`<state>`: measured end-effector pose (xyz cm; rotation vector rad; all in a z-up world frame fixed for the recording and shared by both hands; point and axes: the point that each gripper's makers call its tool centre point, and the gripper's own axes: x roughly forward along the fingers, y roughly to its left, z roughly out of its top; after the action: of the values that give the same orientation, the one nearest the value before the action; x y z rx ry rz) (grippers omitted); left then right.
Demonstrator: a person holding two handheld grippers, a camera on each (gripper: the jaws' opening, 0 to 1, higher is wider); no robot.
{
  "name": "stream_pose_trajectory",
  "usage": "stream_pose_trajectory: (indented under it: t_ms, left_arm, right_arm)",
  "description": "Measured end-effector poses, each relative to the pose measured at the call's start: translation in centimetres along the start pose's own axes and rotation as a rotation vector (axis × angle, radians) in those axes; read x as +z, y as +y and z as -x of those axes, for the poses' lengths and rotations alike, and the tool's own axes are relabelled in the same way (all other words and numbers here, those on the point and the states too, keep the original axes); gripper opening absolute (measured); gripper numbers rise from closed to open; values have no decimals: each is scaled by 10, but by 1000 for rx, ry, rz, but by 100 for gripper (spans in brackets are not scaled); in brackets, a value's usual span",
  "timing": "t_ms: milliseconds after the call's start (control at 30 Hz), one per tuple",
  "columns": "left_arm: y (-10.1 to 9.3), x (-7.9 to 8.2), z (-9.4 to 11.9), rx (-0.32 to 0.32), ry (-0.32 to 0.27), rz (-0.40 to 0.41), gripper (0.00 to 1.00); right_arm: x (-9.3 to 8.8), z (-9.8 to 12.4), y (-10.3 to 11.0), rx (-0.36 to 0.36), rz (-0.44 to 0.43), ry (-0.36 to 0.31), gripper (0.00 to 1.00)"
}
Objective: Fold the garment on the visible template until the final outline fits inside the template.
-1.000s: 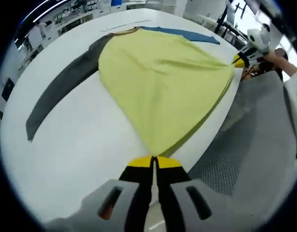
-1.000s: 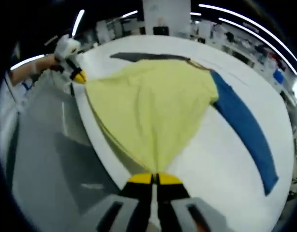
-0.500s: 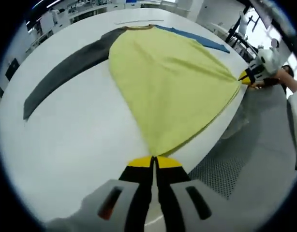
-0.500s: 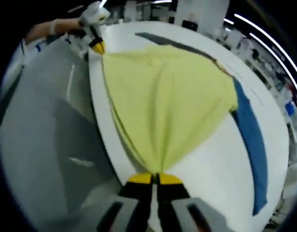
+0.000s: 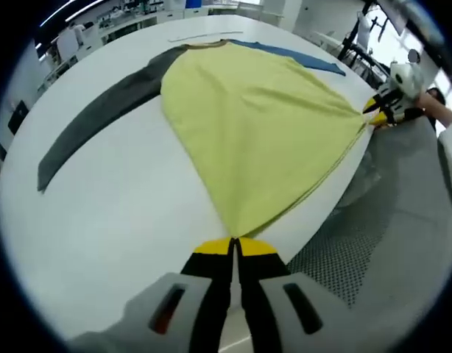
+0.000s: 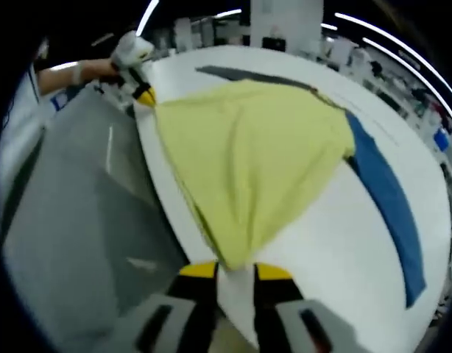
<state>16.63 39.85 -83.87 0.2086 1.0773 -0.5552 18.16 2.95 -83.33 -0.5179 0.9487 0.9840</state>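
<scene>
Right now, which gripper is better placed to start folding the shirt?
Left gripper, probably: its jaws are shut on the yellow shirt hem corner. The right gripper stands open, its corner lying loose between the jaws.

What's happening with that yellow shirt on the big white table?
A person is handling a yellow shirt with one grey and one blue sleeve, spread on a white table. The left hand-held gripper is shut on one hem corner; the right hand-held gripper has its jaws apart at the other. No fold has been made yet.
</scene>
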Motion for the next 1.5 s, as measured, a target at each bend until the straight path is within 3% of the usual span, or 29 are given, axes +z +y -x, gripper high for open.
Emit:
stream_pose_trajectory:
  t_ms: [433, 667, 733, 833, 1000, 1067, 1233, 1433, 1500]
  left_arm:
    - [0, 6, 3, 36, -46, -160, 12]
    - [-4, 10, 4, 24, -57, -172, 12]
    - [-4, 13, 6, 18, -74, -141, 11]
    - [-3, 20, 6, -17, -129, -30, 12]
    - [-4, 13, 0, -67, -116, 169, 13]
    - [0, 14, -2, -68, -137, 235, 12]
    - [0, 5, -5, -81, -109, 303, 12]
    - [7, 1, -10, -99, -132, 419, 5]
    - [8, 1, -11, -100, -136, 424, 1]
  right_arm:
    - [8, -11, -1, 2, -74, -32, 8]
    - [12, -10, -4, 25, -134, -57, 11]
    - [14, -8, -5, 23, -164, -71, 11]
    - [13, -7, -8, 28, -225, -90, 11]
    - [8, -9, -8, 19, -273, -87, 8]
    - [8, -9, -8, 22, -307, -98, 8]
    - [10, -10, -8, 31, -392, -122, 7]
    - [7, -13, -8, 40, -444, -123, 7]
    - [6, -15, -8, 40, -449, -120, 6]
